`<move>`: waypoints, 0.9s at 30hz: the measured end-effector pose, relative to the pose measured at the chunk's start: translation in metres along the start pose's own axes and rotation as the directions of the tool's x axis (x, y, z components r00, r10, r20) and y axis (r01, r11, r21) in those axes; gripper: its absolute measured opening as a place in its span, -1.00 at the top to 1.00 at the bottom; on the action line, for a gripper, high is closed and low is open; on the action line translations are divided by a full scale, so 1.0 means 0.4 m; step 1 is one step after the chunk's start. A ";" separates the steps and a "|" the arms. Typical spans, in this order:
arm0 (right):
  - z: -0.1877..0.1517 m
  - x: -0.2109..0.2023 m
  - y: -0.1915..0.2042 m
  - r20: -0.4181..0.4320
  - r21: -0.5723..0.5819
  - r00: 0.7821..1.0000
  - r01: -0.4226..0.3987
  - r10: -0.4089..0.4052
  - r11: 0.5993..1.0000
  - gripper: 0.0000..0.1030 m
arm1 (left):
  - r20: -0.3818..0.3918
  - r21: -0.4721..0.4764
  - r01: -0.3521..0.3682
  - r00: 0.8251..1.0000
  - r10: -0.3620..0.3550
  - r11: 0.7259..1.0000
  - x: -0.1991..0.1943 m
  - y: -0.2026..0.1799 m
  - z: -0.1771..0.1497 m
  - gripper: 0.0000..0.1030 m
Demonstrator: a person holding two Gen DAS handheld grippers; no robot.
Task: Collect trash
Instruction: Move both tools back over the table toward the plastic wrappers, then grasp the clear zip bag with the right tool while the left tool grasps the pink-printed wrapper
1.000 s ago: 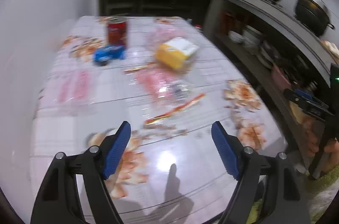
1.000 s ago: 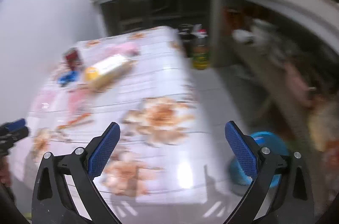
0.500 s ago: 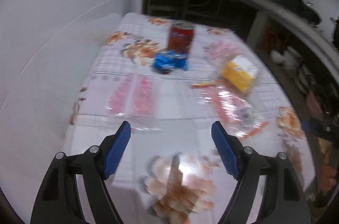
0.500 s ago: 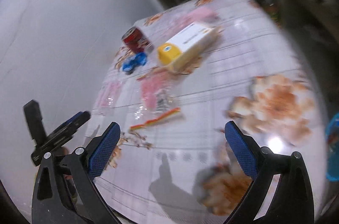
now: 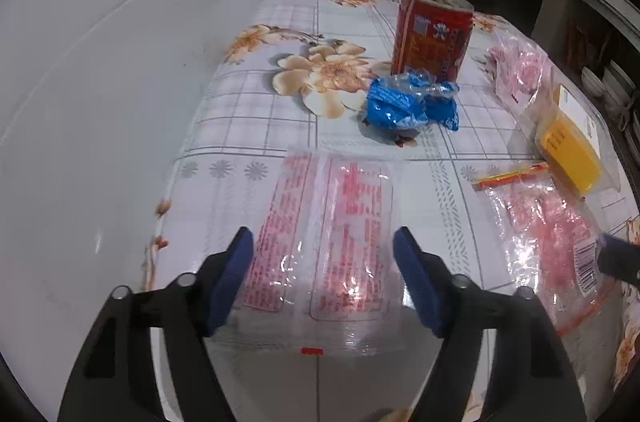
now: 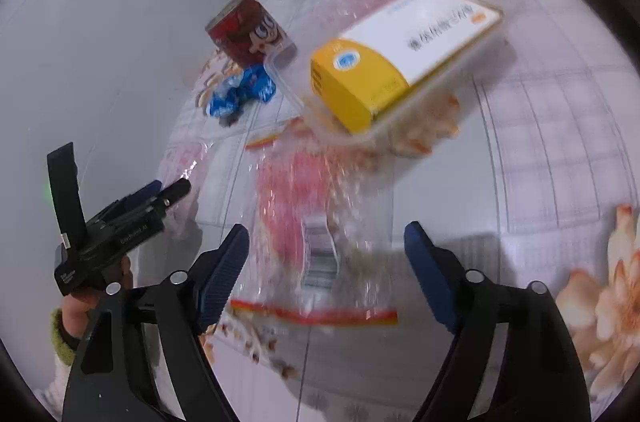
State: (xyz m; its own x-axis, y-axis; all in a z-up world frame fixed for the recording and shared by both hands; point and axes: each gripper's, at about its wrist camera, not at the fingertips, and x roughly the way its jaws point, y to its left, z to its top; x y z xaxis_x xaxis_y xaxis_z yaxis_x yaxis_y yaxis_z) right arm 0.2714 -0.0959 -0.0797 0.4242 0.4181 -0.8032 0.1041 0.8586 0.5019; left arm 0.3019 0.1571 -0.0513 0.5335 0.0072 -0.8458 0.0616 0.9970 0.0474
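My left gripper (image 5: 322, 276) is open and empty, its jaws on either side of a flat clear wrapper with red print (image 5: 332, 234) at the table's near edge. My right gripper (image 6: 326, 270) is open and empty over a clear zip bag with pink print and a barcode (image 6: 316, 234). Farther back lie a crumpled blue wrapper (image 5: 412, 104), a red can (image 5: 434, 32), a yellow and white box in a clear bag (image 6: 400, 62) and a thin orange strip (image 5: 510, 176). The left gripper shows at the left of the right wrist view (image 6: 120, 222).
The table has a flowered plastic cloth (image 5: 320, 78). A grey wall (image 5: 120, 62) runs along its left side. Dark shelves with dishes (image 5: 600, 22) stand behind and to the right. Another pink-print clear bag (image 5: 520, 70) lies right of the can.
Both grippers have moved forward and down to the table. The left now straddles the flat wrapper; the right has swung left over the zip bag. Both stay open.
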 end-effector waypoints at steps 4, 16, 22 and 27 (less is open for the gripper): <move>0.006 0.013 0.014 -0.024 -0.024 1.000 0.010 -0.011 1.000 0.10 | 0.016 0.013 0.002 1.000 -0.002 1.000 0.005 -0.009 -0.015 0.00; -0.019 0.024 0.038 -0.042 -0.067 0.998 0.043 -0.046 0.997 0.67 | 0.058 0.001 0.031 0.998 -0.031 1.000 -0.037 -0.037 -0.074 0.34; -0.036 0.021 0.016 -0.057 -0.034 0.998 0.006 -0.008 0.999 0.75 | 0.065 -0.011 0.052 0.997 -0.052 0.999 -0.060 -0.038 -0.107 0.43; -0.045 0.017 -0.002 -0.065 0.010 0.997 -0.045 0.045 0.999 0.79 | 0.061 -0.025 0.075 0.995 -0.074 0.997 -0.079 -0.034 -0.124 0.49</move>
State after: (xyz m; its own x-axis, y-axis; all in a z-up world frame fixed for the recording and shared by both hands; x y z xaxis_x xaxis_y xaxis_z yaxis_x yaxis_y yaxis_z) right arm 0.2581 -0.0885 -0.0915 0.3688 0.4752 -0.7989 0.0937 0.8361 0.5406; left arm 0.2424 0.1473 -0.0515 0.5782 -0.0709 -0.8128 0.0806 0.9963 -0.0296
